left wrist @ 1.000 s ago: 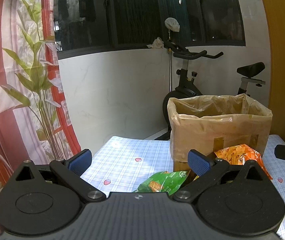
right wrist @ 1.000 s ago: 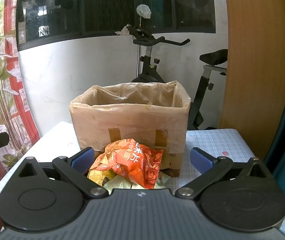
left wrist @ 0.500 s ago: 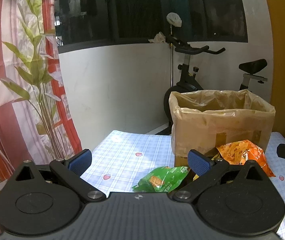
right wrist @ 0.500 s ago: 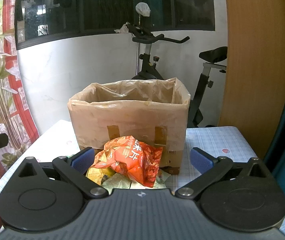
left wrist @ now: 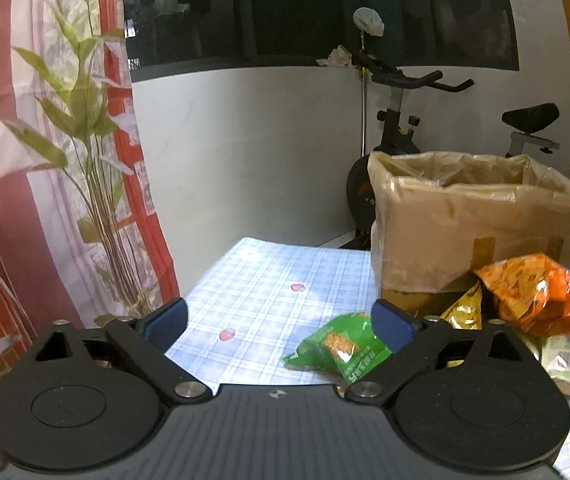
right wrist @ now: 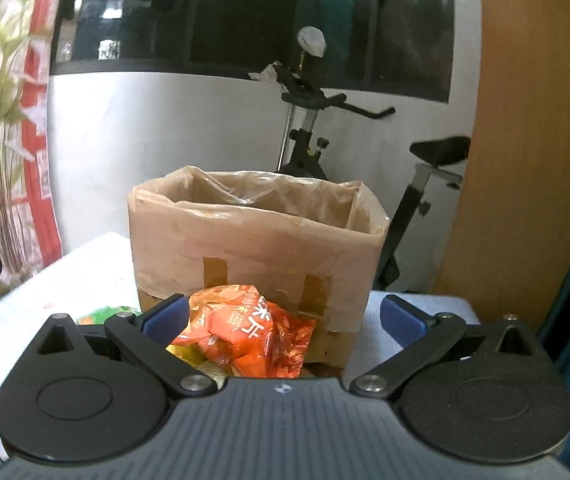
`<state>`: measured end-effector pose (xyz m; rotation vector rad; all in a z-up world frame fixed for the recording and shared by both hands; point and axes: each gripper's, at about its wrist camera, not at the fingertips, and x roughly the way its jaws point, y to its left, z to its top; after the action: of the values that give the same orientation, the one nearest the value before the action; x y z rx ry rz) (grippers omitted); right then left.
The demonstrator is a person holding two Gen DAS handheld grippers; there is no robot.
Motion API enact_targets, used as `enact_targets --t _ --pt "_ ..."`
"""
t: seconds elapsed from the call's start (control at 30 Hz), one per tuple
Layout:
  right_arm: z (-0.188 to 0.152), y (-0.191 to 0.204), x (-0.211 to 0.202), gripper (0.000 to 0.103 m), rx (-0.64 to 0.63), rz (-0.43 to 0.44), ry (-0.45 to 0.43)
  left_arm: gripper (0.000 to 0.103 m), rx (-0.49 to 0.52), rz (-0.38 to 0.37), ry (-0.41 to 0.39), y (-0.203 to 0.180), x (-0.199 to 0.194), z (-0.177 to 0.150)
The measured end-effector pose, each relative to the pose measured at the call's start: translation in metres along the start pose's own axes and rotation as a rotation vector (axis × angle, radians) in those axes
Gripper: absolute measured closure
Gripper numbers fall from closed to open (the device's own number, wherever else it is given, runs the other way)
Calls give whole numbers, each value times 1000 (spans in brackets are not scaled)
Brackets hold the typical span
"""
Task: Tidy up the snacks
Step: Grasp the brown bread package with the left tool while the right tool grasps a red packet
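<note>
A cardboard box lined with a plastic bag stands on the checked tablecloth; the right wrist view shows the same box head on. In front of it lie an orange snack bag, a green snack bag, a yellow packet and a pale packet. My left gripper hovers wide over the cloth, its jaws closing a little, and the green bag sits by its right fingertip, untouched. My right gripper is open, with the orange snack bag low between its fingers.
An exercise bike stands behind the table against the white wall. A red patterned curtain and a plant fill the left side. A wooden panel rises at the right. The table's left edge runs close to the curtain.
Both grippers have sunk toward the table, so the box and snacks sit lower and closer in view. The right wrist view has tilted. The left jaws have narrowed slightly.
</note>
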<state>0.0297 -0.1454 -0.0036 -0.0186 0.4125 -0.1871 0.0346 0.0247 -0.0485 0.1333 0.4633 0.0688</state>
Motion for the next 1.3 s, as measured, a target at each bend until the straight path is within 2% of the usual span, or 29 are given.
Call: enact_targets --t 0.23,0.37,0.5,0.67,0.87,1.0,1.13,1.3 --pt "-21 -10 23 0 96 138 44 11 0 -82 103 -9 27 -34" --pt "-36 -2 24 0 34 95 26 10 3 -94 115 -13 30 -43" --pt "-47 4 28 0 -10 63 45 8 2 -105 107 -18 30 -45" --pt "-62 -12 37 0 116 156 90 7 -47 -152 110 -16 34 -46" --pt "-78 -17 40 0 130 129 111 7 26 -126 109 -34 39 -52" --pt "-87 -9 43 0 74 121 139 8 95 -113 147 -48 46 -59" --pt "-97 2 47 0 -1 94 161 8 87 -178 180 -50 48 -65" --pt "-111 -6 54 1 60 125 193 9 77 -251 243 -58 54 -76"
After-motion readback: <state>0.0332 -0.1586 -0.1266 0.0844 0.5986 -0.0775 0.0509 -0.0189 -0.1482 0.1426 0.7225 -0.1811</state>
